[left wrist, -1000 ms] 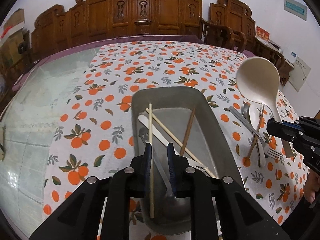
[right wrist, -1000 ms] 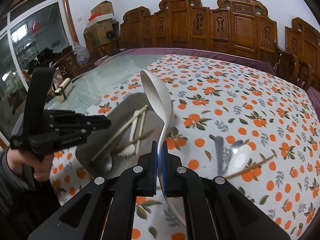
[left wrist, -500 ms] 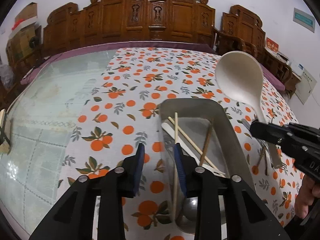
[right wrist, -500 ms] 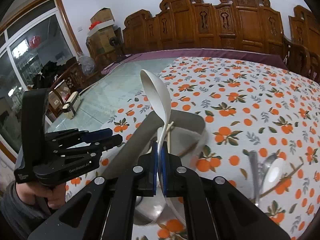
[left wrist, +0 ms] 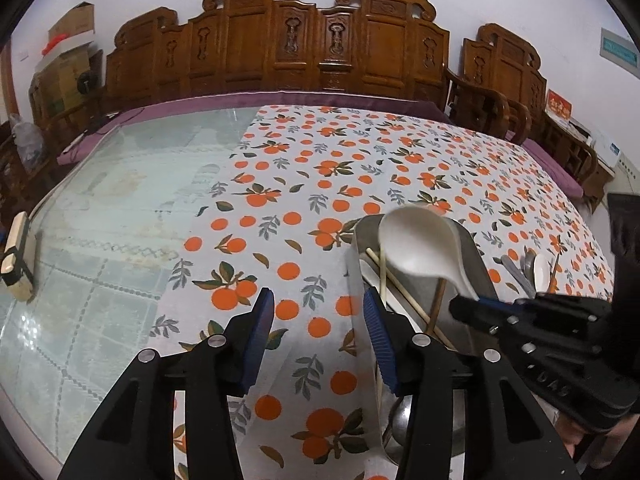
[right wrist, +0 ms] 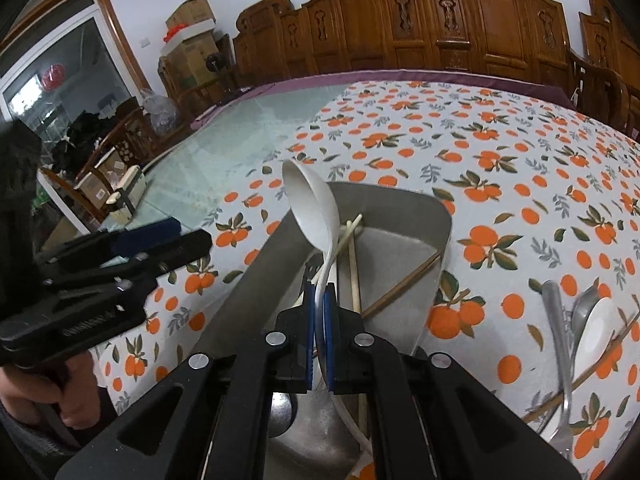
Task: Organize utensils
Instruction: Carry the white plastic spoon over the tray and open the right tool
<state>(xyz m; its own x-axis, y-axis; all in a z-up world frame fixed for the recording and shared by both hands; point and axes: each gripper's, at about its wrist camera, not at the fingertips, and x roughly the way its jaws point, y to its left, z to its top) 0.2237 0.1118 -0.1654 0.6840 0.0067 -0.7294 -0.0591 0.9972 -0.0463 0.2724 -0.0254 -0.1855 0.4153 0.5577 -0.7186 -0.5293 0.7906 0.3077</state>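
Note:
A grey metal tray (right wrist: 436,216) (left wrist: 476,252) lies on the orange-print tablecloth and holds chopsticks (right wrist: 354,268) (left wrist: 382,268) and a metal spoon. My right gripper (right wrist: 319,304) (left wrist: 464,304) is shut on the handle of a large white ladle (right wrist: 310,204) (left wrist: 420,244), whose bowl hangs over the tray. My left gripper (left wrist: 318,320) hovers over the cloth just left of the tray; its jaws are opening and nothing is between them. Loose utensils (right wrist: 576,320) (left wrist: 532,268) lie on the cloth right of the tray: a metal spoon, a white spoon, a fork and brown chopsticks.
The cloth covers the right part of a glass-topped table (left wrist: 112,208). A small block (left wrist: 16,256) sits at its left edge. Carved wooden chairs (left wrist: 320,40) line the far side. A person's hand (right wrist: 52,392) holds the left gripper.
My left gripper let go of the light chopstick, opened and drew off the tray to its left. My right gripper carried the white ladle leftward from beside the tray to over it.

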